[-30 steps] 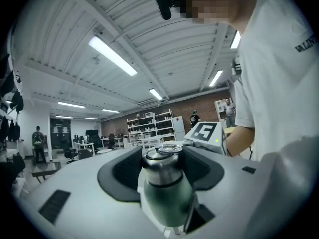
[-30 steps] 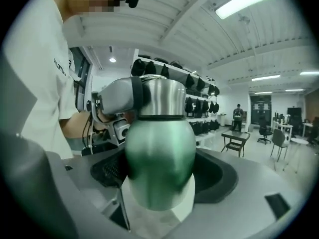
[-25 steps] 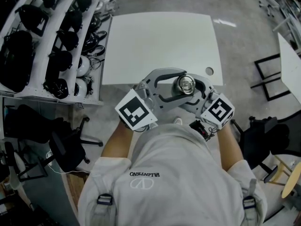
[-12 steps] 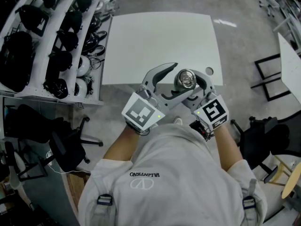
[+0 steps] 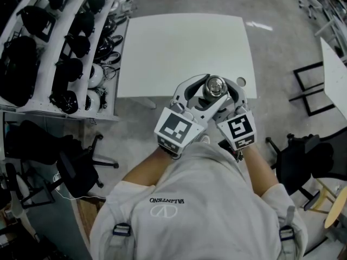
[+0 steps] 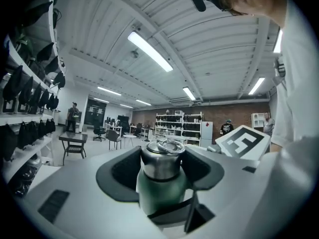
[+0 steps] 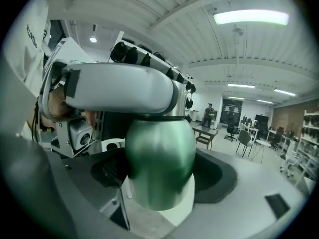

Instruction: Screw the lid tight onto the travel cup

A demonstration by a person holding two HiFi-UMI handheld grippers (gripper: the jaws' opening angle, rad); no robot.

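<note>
Table (image 5: 162, 47) (shelves (image 5: 65, 53) beside); right gripper (image 7: 162, 183) clamping cup (image 7: 158, 151); left gripper (image 6: 162, 176) just closed on lid (image 6: 160, 158)

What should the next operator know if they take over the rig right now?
Left gripper: jaws have just been closing, and the pads are now on the steel lid.
Right gripper: shut on the green body of the travel cup, holding it in the air by the near edge of the white table.
Done: the lid sits on the cup's mouth.
Left: tightness can't be seen. It probably needs more turns from the left while the right holds the cup steady.
</note>
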